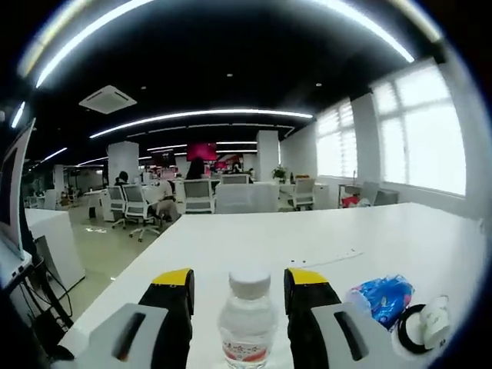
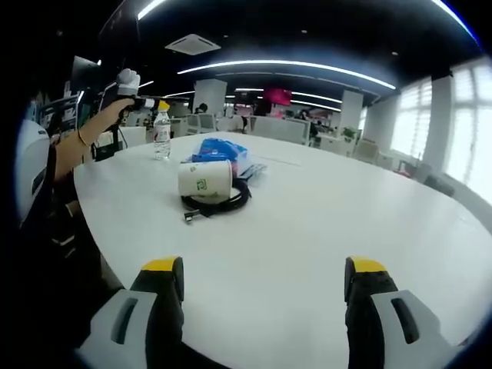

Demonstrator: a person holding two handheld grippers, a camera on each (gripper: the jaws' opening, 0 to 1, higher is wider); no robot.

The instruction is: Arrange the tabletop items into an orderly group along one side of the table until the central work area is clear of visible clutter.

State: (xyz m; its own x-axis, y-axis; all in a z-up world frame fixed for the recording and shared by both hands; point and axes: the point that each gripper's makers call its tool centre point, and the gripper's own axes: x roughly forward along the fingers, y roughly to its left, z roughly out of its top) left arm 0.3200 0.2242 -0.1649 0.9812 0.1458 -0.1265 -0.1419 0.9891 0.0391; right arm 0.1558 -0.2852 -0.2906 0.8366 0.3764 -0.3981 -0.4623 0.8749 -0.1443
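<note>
1. My left gripper (image 1: 238, 296) has its jaws spread on either side of a water bottle (image 1: 247, 319), and I can't tell whether they touch it. The bottle stands upright on the white table (image 1: 307, 238), white cap up, red label low down.
2. From the right gripper view, that bottle (image 2: 161, 132) is near the table's far left edge, with my hand (image 2: 115, 111) holding the left gripper just beside it.
3. My right gripper (image 2: 261, 280) has its jaws spread wide with nothing between them, over bare tabletop.
4. Further out: a paper cup (image 2: 204, 181) lying on its side on a coiled black cable (image 2: 231, 201), with a blue packet (image 2: 221, 151) just behind.
</note>
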